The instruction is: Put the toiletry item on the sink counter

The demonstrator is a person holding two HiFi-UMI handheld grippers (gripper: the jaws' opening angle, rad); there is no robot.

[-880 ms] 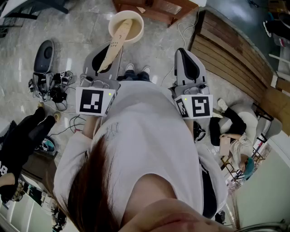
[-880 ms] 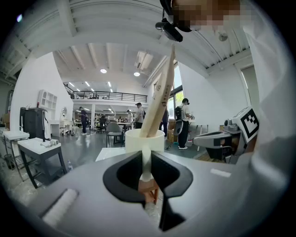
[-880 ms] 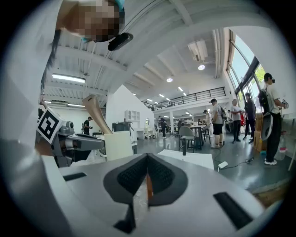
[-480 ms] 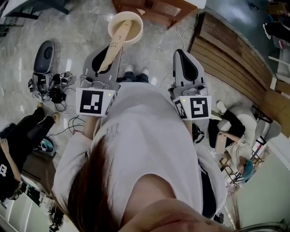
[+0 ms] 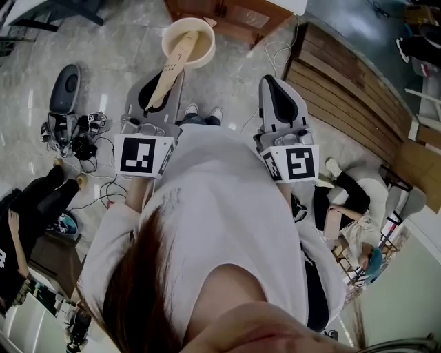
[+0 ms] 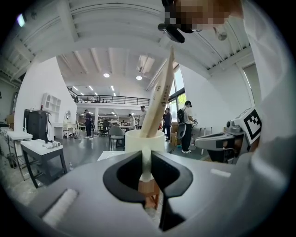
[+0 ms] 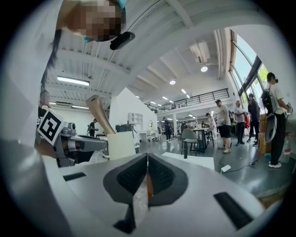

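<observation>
Open room: grey stone floor (image 5: 234, 76) lies open ahead, between the two arms.

Right edge — slatted wooden platform (image 5: 351, 83), running at a slant. A seated person (image 5: 348, 207) is on the floor just beside its near end.

Top edge — wooden stool (image 5: 234, 14), near the cup.

Left edge — a person in dark clothes (image 5: 31, 214) at the lower left, with a heap of cables and gear (image 5: 76, 131) on the floor above them in the head view.

Left tongs (image 6: 146, 162): about level, pinching a thin cream strip on the near side of the cup (image 6: 133, 141). The cup sits straight beyond the tips, carried over the floor and resting on nothing.

Right tongs (image 7: 147, 162): pressed together, nothing between them. They run alongside the left tongs, well apart from the cup.

Toiletry tube (image 5: 172, 69): its foot is in the cup. It leans back over the left tongs toward the person, and no pad touches it.
</observation>
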